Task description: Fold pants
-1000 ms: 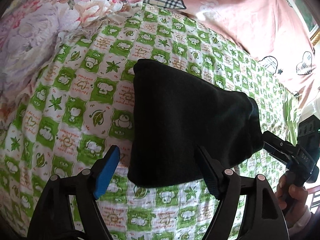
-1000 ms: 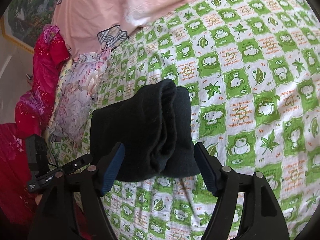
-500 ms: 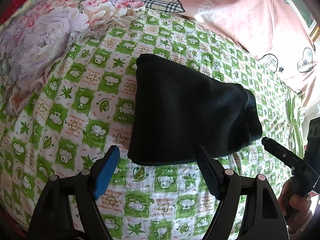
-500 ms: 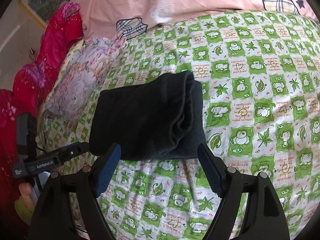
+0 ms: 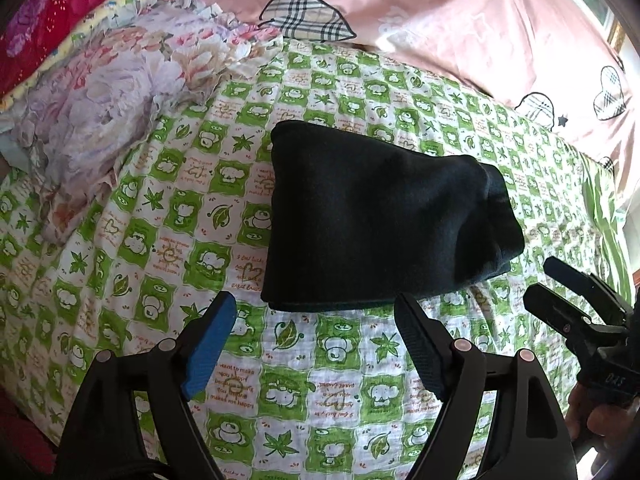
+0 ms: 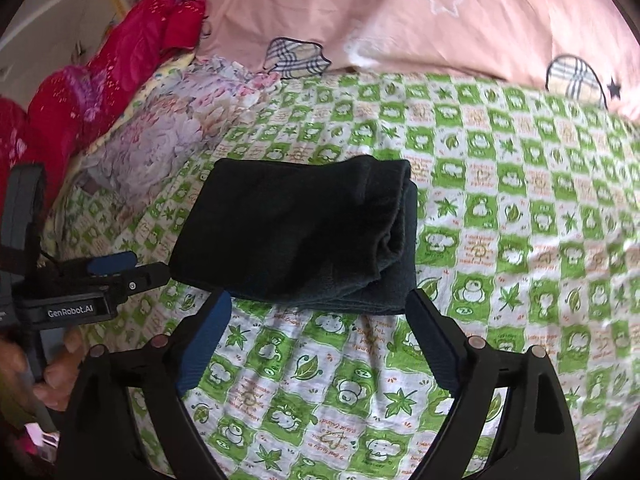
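Lying folded on the bed [image 5: 120,216], the pants [image 5: 372,220] looked done — a stray brush from either wide, empty hand-held gripper, left [image 5: 316,344] or right [image 6: 320,340], its jaws just opened further, might unroll them.

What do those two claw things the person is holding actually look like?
Both are black plastic. Each claw, the left claw and the right claw, has two angled fingers with ribbed blue pads and round silver pivot pins. The left one's body carries white lettering reading GenRobot.AI, and a thin black cable runs beside it.

Green checked sheet [image 5: 320,380], pink quilt [image 5: 440,20], floral bedding [image 5: 120,92].
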`<act>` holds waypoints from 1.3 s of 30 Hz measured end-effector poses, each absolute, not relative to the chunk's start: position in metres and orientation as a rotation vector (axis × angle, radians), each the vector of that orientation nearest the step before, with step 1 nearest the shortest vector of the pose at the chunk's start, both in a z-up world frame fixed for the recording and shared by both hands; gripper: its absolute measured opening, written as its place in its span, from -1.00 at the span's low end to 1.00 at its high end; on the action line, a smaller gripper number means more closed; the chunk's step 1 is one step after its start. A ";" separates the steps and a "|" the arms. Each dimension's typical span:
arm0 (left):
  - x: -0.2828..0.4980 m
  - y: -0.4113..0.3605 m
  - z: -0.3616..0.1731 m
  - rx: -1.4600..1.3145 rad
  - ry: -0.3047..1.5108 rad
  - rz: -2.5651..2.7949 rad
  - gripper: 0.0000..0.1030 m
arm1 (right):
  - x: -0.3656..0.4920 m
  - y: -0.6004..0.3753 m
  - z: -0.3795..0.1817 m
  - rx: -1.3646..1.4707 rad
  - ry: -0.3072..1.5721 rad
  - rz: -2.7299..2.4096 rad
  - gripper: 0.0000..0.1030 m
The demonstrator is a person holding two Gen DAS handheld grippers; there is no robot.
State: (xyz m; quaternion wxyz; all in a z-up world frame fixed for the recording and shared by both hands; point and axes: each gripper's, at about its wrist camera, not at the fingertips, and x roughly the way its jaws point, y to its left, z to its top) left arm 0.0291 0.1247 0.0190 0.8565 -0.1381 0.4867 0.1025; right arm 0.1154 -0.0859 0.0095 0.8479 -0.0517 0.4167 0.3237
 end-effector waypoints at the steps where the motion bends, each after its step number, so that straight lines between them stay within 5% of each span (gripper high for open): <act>1: 0.028 0.124 0.019 -0.289 1.024 0.220 0.59 | 0.114 -0.085 0.010 -0.119 0.872 0.682 0.77; 39: 0.016 0.121 0.013 -0.192 0.955 0.254 0.69 | 0.110 -0.065 -0.009 -0.204 0.818 0.647 0.92</act>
